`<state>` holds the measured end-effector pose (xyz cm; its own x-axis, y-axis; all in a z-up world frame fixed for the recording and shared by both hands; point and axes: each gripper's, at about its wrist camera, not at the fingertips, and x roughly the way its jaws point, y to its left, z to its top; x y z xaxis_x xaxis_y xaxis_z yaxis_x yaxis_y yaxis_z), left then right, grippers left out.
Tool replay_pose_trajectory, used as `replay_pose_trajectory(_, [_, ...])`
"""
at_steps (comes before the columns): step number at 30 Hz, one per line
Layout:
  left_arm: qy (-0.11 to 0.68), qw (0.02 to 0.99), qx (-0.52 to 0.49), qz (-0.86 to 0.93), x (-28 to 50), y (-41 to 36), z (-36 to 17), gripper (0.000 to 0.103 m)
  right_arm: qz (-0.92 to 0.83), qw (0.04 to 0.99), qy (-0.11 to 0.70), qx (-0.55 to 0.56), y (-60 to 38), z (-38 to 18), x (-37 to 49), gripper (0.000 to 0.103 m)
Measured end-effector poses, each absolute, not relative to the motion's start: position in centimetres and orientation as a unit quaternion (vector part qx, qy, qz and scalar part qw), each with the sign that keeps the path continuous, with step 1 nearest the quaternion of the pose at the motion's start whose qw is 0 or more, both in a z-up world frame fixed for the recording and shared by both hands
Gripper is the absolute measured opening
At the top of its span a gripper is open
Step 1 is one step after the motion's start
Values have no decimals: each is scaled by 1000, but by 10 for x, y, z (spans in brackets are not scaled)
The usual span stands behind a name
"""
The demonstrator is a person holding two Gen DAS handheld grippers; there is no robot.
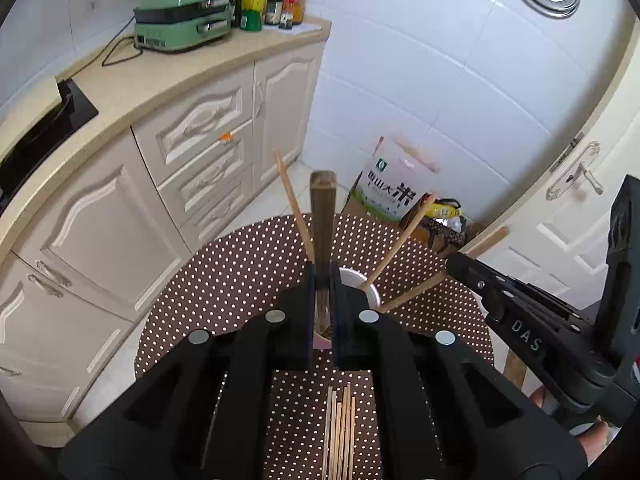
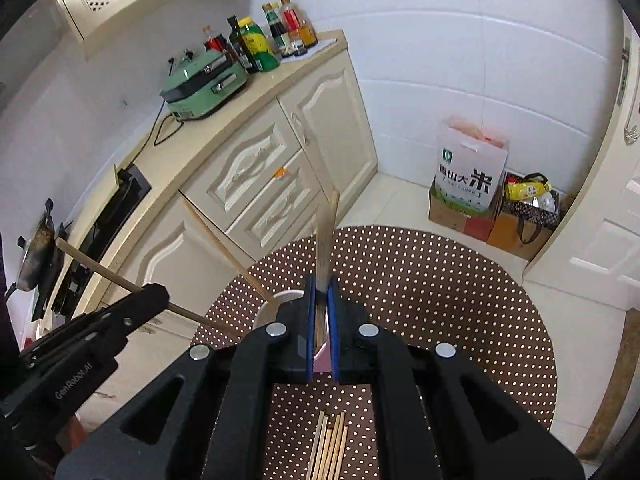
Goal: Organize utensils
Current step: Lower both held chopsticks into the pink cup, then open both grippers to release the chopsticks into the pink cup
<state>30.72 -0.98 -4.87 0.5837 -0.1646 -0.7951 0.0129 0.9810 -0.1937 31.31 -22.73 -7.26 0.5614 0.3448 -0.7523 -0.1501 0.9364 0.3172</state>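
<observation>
A white cup with a pink base stands on the round brown polka-dot table. My left gripper is shut on a dark wooden chopstick whose lower end reaches into the cup. Two lighter chopsticks lean in it. At the right, my right gripper is shut on another chopstick. In the right wrist view, my right gripper clamps its chopstick over the cup. My left gripper grips a slanted stick. Several loose chopsticks lie on the table.
A cream counter with cabinets curves along the left, carrying a green appliance and bottles. A stove with a wok is at the far left. A rice bag and boxes sit by the door.
</observation>
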Motion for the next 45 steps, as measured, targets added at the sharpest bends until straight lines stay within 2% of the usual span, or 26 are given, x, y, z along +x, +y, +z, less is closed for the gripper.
replay_pose_trajectory(22, [524,844,-104,-46,344,0,-102,9,147,847,498,112,-220,-107,341,8])
replay_pose_trajectory(23, [530,840,-107,-51,345,0,-104,9,146,846,500,113,-220,-107,341,11])
replay_pose_trajectory(24, [534,837,-109,-54,345,0,-106,9,144,845,503,115,-221,-108,340,20])
replay_pose_trajectory(27, [542,831,-114,-58,342,1,-109,9,139,847,499,118,-224,-105,337,37])
replay_pose_trajectory(37, [547,826,-122,-59,330,2,-109,9,125,848,501,123,-239,-102,320,49])
replay_pose_trajectory(39, [546,827,-121,-57,327,1,-108,19,122,847,502,122,-241,-103,313,53])
replay_pose_trajectory(40, [544,829,-121,-54,324,1,-106,39,122,847,503,122,-242,-103,310,53])
replay_pose_trajectory(41, [537,833,-121,-50,321,2,-104,65,122,847,503,121,-243,-103,308,55])
replay_pose_trajectory(42, [529,839,-121,-45,318,2,-101,69,121,847,504,120,-244,-103,305,57])
replay_pose_trajectory(45, [514,849,-114,-36,311,3,-93,69,116,847,504,122,-248,-103,298,61])
